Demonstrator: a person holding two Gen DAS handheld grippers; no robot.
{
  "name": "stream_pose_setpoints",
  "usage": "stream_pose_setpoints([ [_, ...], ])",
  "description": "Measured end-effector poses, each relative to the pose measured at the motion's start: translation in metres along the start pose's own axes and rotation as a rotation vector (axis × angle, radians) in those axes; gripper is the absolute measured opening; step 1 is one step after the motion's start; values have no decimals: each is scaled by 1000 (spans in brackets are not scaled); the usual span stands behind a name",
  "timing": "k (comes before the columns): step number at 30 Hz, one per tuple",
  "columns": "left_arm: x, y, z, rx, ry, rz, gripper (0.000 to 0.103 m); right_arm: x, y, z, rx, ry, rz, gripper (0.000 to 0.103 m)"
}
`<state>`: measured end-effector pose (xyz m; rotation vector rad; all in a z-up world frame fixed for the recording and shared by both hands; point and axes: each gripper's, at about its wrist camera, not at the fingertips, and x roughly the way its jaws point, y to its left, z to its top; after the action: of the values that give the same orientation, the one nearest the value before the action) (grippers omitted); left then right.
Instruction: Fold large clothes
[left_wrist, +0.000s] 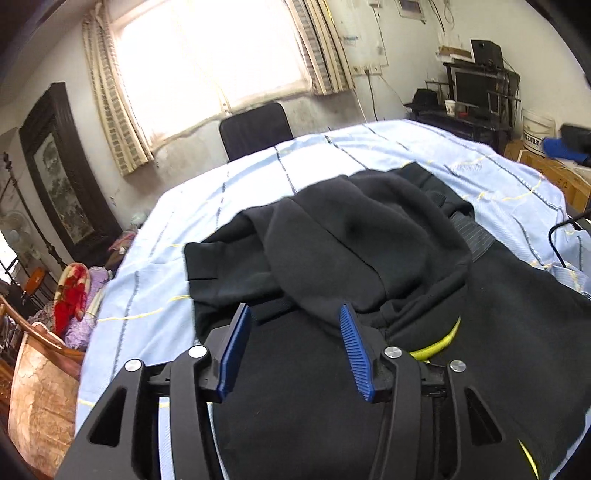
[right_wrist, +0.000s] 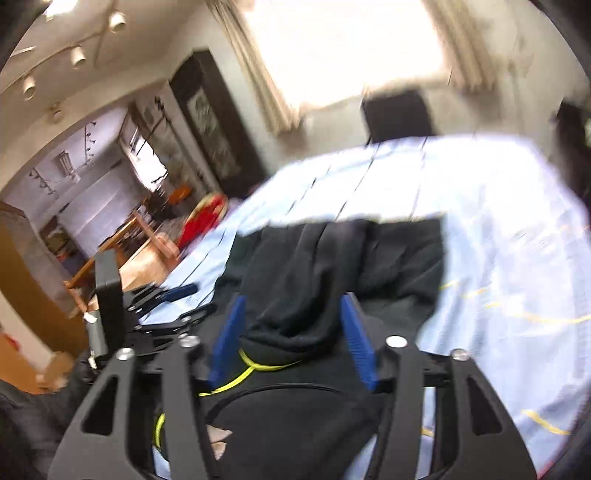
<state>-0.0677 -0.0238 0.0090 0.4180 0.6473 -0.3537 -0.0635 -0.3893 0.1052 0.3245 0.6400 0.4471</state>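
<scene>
Bedroom, pale blue bedsheet (left_wrist: 258, 177): black hoodie (left_wrist: 351, 240) lies bunched at its near side.
Left gripper (left_wrist: 295, 314) and right gripper (right_wrist: 291, 306) hover over it, fingers wide, gripping nothing.

Worktop under pale blue striped cloth (left_wrist: 221, 206); black garment (left_wrist: 351, 236) heaped on it, frame centre to lower right.

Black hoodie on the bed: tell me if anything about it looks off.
The black hoodie is not laid flat on the blue sheet: its hood is heaped over the body in loose folds, and a sleeve cuff sticks out sideways. Nothing looks damaged.
</scene>
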Motion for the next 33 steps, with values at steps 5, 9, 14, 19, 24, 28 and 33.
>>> stream_pose_setpoints([
  [5,-38,4,-12,-2,-47,30,56,-53,3,-22,18,-72,21,61],
  [9,-73,11,-29,-23,-88,38,65,-84,5,-47,41,-61,37,61],
  [14,-113,47,-59,-129,-101,8,75,-149,19,-80,33,-133,74,61],
  [19,-111,85,-82,-255,-8,-102,77,-195,19,-105,19,-161,38,70],
  [24,-61,80,-91,-295,152,-206,77,-144,-16,-112,146,-11,69,71],
  [28,-35,71,-95,-278,219,-217,77,-93,-27,-104,186,98,83,66],
  [33,-16,67,-101,-284,283,-259,77,-80,-7,-77,92,85,145,66],
])
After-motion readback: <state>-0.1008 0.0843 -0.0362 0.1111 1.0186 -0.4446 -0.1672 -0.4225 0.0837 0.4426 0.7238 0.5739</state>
